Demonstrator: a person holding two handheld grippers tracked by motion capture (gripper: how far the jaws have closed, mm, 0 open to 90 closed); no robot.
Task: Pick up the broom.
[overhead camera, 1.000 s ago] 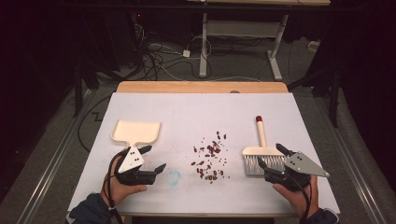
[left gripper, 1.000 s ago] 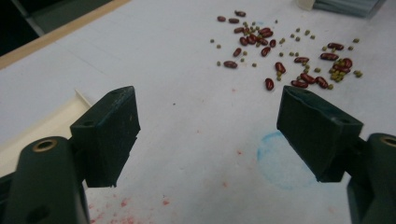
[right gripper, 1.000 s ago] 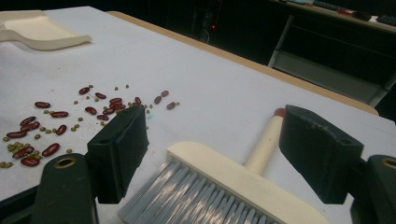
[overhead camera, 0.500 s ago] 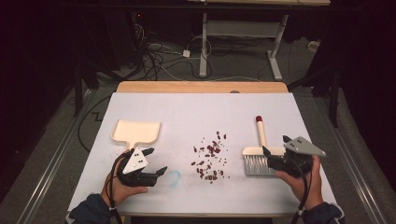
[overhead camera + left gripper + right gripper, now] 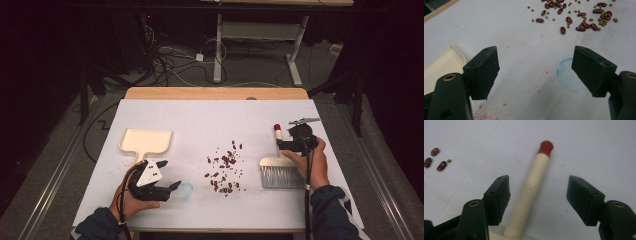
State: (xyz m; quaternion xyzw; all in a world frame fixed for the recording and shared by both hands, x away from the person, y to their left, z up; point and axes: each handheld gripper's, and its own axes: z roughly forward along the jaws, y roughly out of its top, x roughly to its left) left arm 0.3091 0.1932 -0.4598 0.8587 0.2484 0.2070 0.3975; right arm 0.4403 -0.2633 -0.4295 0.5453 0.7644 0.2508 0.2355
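Brush [image 5: 281,170] and dustpan [image 5: 146,141] lie at opposite ends of the white-covered desk [image 5: 200,115], with a scatter of red beans [image 5: 225,167] and smaller green ones between them; the brush sits at the right, bristles toward the person and its cream handle [image 5: 530,192] running away to a red tip [image 5: 545,147]. Right gripper [image 5: 292,145] is over that handle — in the right gripper view its two black jaws stand on either side of the shaft, a gap showing on each side, so nothing is clamped yet; the jaws have just been closing in from their widest (the handle lies between them, pads not pressing). A few beans show at the left edge of that view, well apart from the handle. Left gripper [image 5: 167,189] rests near the front left of the desk, just below the dustpan's short handle; its jaws are spread wide with nothing between them — bare paper, a faint blue ring [image 5: 567,73] and some reddish specks under them. In the left gripper view a cream corner of the dustpan [image 5: 441,67] shows beside the left-hand jaw, and the bean scatter [image 5: 574,15] lies farther off at the top.
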